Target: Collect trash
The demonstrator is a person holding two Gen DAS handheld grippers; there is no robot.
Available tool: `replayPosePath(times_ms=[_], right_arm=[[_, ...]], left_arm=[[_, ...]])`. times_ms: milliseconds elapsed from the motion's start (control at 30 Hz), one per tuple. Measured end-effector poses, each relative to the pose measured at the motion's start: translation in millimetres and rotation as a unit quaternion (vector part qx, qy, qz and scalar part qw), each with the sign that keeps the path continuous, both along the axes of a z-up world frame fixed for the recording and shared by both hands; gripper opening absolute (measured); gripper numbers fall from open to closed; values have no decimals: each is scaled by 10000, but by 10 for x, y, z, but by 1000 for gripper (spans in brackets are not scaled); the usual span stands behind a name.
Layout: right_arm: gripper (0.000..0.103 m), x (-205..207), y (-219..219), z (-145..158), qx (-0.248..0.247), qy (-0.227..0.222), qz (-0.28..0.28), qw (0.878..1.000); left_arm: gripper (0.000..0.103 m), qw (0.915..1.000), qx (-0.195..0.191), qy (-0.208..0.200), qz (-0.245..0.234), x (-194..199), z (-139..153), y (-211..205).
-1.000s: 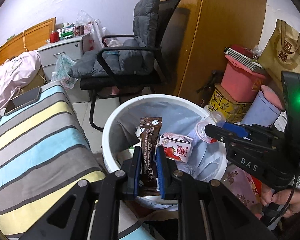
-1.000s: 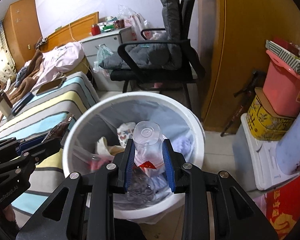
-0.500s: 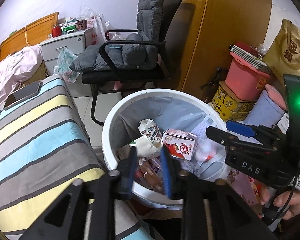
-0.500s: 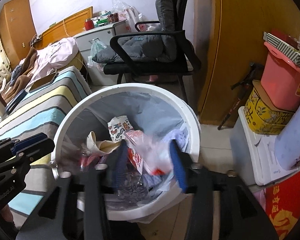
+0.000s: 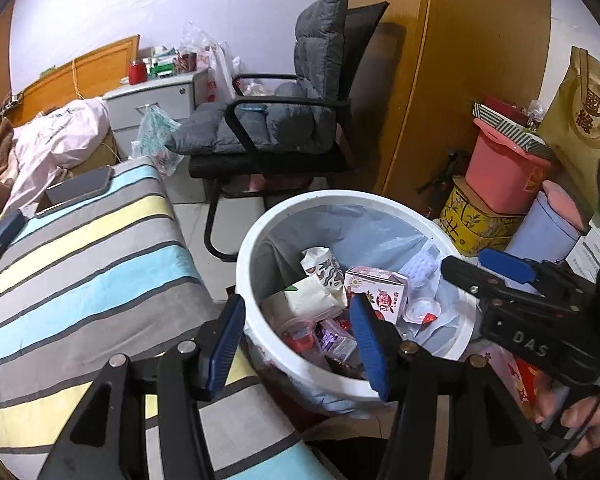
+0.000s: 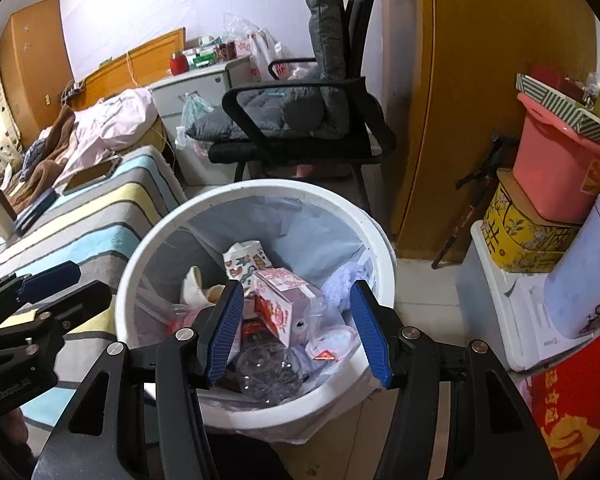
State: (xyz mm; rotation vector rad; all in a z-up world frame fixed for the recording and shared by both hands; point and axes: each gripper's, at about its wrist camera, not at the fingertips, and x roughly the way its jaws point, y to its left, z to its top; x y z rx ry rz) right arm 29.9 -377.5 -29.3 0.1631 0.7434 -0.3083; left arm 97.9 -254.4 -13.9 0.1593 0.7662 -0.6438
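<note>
Cluttered bedroom, white bin [image 6: 380, 240] at centre frame: left gripper [image 5: 296, 340] and right gripper [image 6: 296, 328] above it, jaws just opened, both empty.

This is a lived-in home bedroom. A bed [image 5: 80, 264] with a striped cover and a wooden headboard [image 6: 140, 68] fills one side, with rumpled clothes [image 6: 112, 124] on it. A cluttered bedside cabinet [image 5: 160, 100], a cushioned office chair [image 5: 284, 120], a wooden wardrobe [image 5: 460, 60] and stacked storage tubs [image 6: 552, 176] crowd round a lined white waste bin [image 6: 140, 272]
</note>
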Motion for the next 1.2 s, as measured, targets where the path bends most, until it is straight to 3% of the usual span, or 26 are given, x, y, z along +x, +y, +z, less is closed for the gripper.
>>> replayPosePath(times_ms=[133,467,600,1200], right_arm=[[57,-118,82,53,-95,-184,-64,9998],[57,-478,346,106,-343,-566,-305,9973],[57,-585,475,150,-445,-686,-287,9962],[57,-786,752,153,-555,-947,-391,9932]], left_arm=[[63,9996,-6,-267,118,-133,73,85],[66,9961,72,-793,387,-488,158,311],[67,9958,-104,-816,389,-575,199,403],[70,9923,-180,-1013,696,-813,215,646]])
